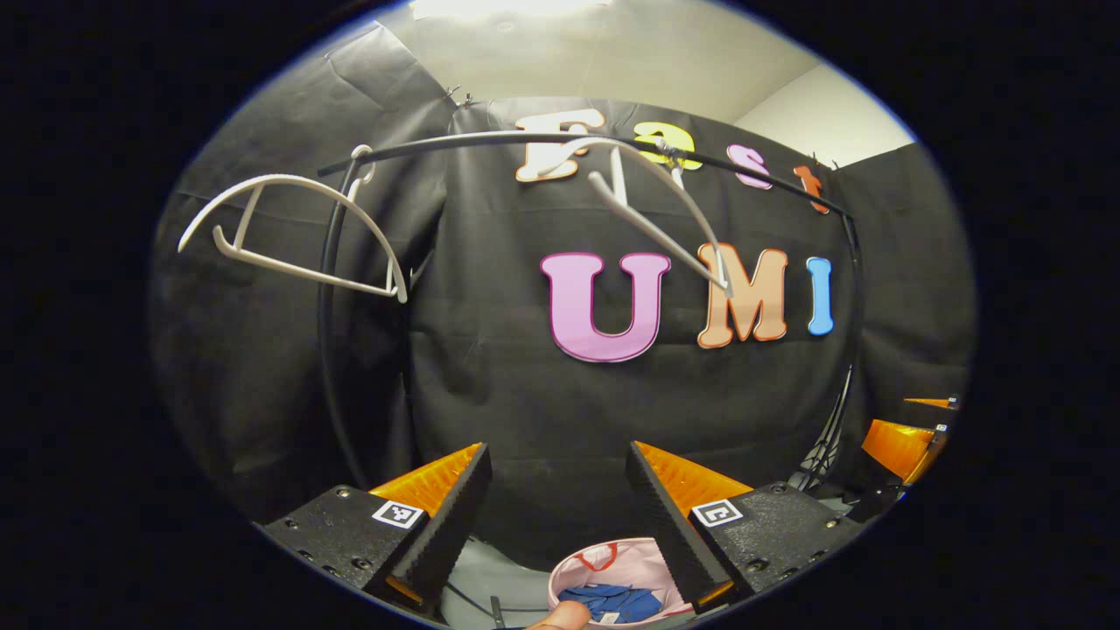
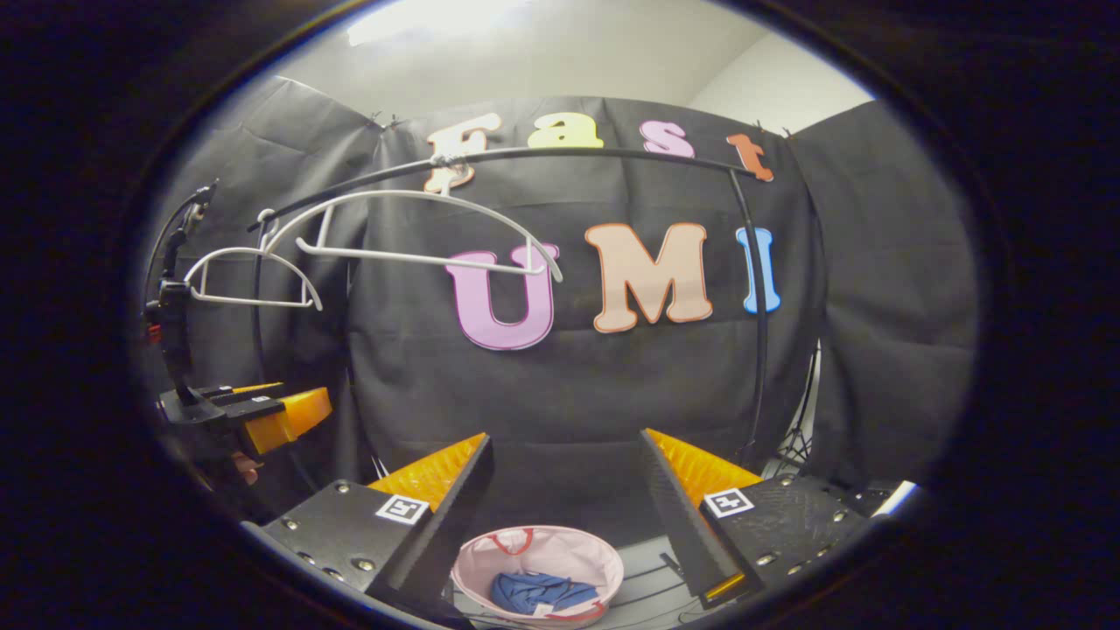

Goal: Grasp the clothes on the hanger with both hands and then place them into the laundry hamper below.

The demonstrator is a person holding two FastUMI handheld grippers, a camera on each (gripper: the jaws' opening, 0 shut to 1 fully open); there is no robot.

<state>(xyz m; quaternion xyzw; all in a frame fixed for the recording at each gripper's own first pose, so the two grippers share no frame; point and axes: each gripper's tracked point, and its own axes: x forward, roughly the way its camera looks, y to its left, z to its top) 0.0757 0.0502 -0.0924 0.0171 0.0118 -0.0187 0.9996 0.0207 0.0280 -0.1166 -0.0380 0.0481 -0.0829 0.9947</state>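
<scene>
Grey floor (image 2: 643,560), pink hamper (image 2: 537,569) on it

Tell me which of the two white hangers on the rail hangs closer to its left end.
In the right gripper view, the smaller-looking hanger beside the rail's left post; the bigger hanger hangs further in. Both are bare.

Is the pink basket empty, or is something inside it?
Not empty. The pink basket is open on top, and blue clothes lie crumpled at its bottom. The white hangers above hang bare.
</scene>
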